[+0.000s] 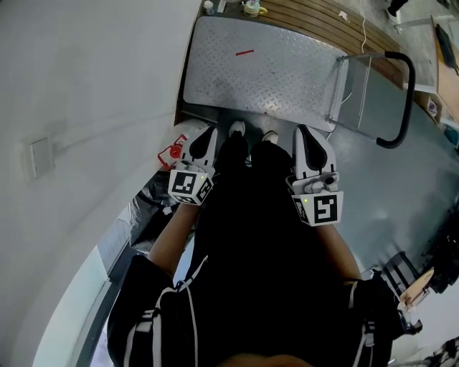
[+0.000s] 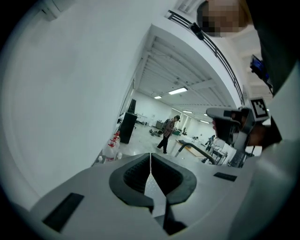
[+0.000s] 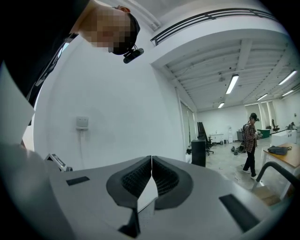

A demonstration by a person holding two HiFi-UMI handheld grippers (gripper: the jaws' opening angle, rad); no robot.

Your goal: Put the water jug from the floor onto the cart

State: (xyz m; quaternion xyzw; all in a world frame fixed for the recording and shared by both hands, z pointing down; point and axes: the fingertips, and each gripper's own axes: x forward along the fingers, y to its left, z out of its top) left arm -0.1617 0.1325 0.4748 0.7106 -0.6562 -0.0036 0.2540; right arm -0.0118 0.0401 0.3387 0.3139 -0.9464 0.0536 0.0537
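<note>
The water jug (image 1: 178, 145), clear with a red cap and tag, stands on the floor by the white wall, left of the person's feet. In the left gripper view the jug (image 2: 112, 146) shows far off beside the wall. The cart (image 1: 262, 68) is a diamond-plate platform ahead of the feet, with its black handle (image 1: 407, 93) at the right end. My left gripper (image 1: 209, 134) hangs just right of the jug, its jaws shut with nothing between them (image 2: 150, 155). My right gripper (image 1: 302, 131) is level with it over the floor, also shut and empty (image 3: 151, 158).
A white wall (image 1: 86, 86) curves along the left. Wooden decking (image 1: 323, 18) with small bottles lies beyond the cart. A person (image 3: 250, 140) stands far off in the hall, near a black cabinet (image 3: 199, 151). The cart handle (image 3: 276, 169) shows low right.
</note>
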